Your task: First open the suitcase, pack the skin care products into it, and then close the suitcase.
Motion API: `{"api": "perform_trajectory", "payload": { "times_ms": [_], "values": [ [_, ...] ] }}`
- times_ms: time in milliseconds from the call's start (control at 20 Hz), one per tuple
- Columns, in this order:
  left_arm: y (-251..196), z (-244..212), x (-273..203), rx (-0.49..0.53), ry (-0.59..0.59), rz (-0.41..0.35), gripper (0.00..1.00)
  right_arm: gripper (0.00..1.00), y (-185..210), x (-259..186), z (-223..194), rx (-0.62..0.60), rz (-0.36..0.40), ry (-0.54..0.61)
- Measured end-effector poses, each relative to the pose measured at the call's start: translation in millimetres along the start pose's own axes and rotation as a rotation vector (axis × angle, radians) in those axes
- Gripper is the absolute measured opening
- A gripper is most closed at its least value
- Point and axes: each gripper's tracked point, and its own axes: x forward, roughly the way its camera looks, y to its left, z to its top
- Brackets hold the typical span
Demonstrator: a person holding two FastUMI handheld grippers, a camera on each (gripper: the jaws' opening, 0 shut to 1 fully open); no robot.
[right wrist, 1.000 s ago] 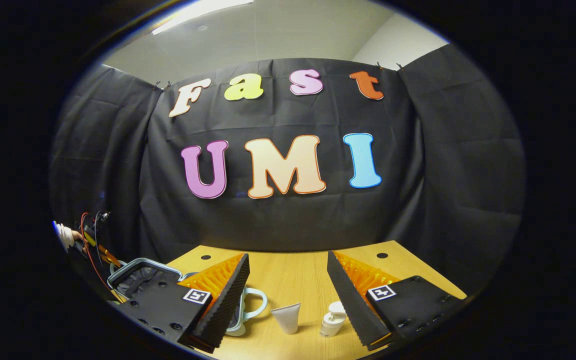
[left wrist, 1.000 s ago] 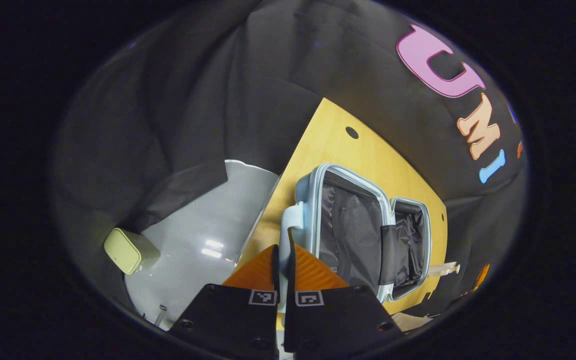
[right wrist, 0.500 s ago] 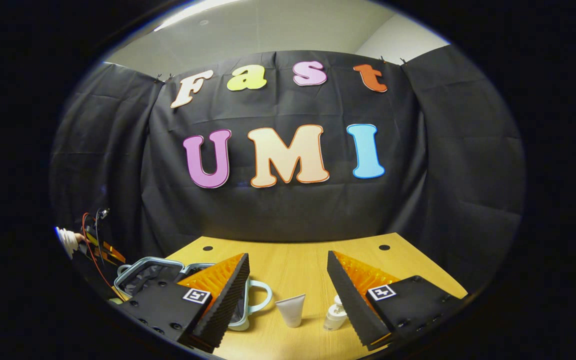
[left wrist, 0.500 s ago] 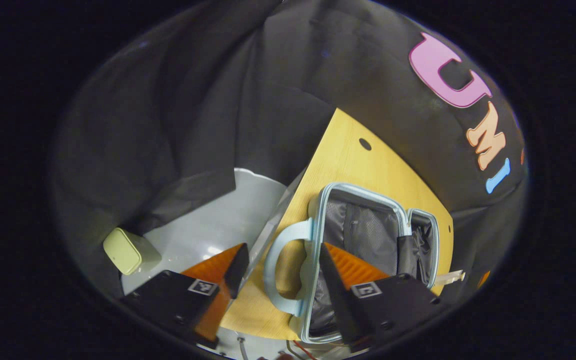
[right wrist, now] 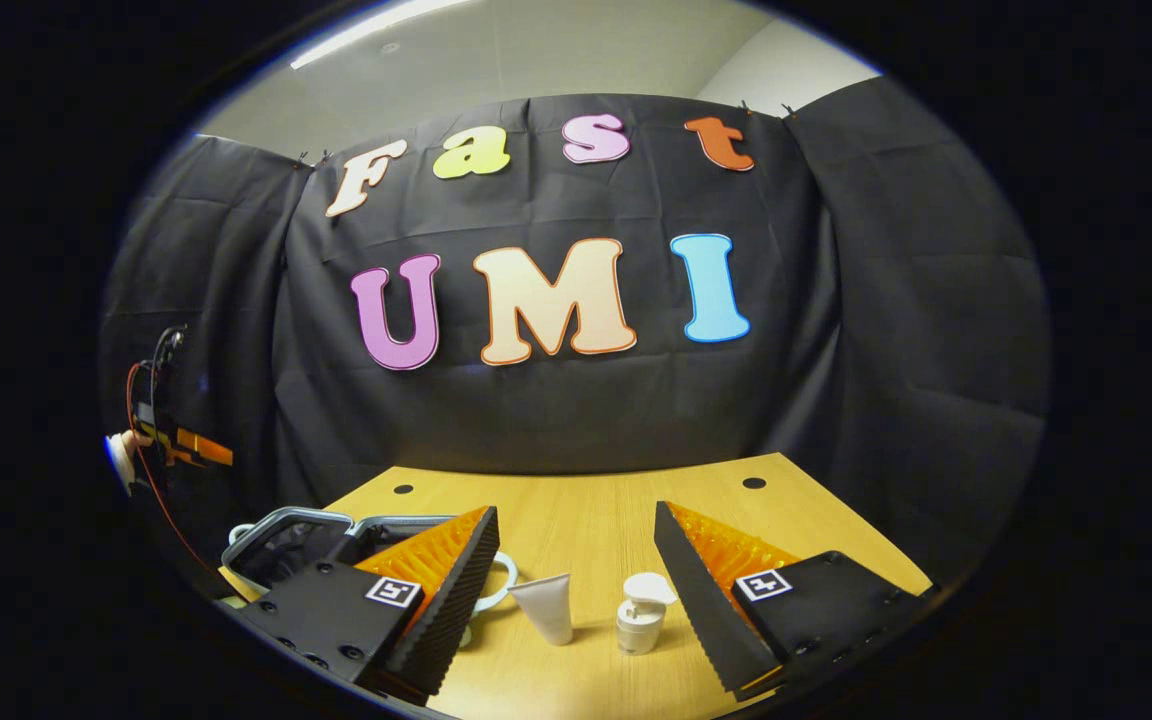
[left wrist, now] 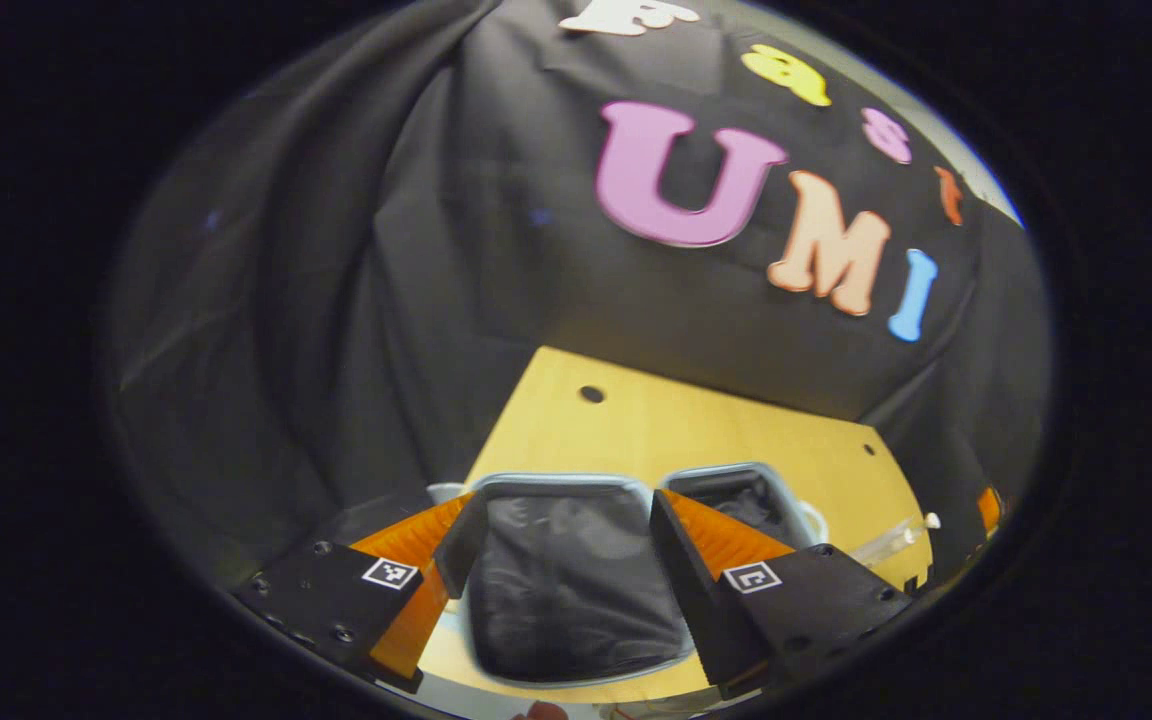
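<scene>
Your left gripper [left wrist: 556, 530] hangs with its fingers spread wide over the suitcase [left wrist: 576, 580], gripping nothing. The suitcase lies open flat on the table [left wrist: 676, 430], its dark lined halves side by side. Your right gripper [right wrist: 576, 560] is also spread wide and empty, to the right of the suitcase. Between its fingers, right of the suitcase's handle [right wrist: 501, 590], stand a white tube [right wrist: 546, 608] and, just beyond that, a pump bottle [right wrist: 640, 612].
</scene>
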Motion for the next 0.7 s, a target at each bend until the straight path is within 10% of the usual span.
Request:
{"api": "perform_trajectory", "payload": {
  "times_ms": [700],
  "values": [
    [-350,-149,31,0.038,-0.029,-0.486,0.95,0.98,-54,35,-131,-0.097,0.13,0.186]
  ]
}}
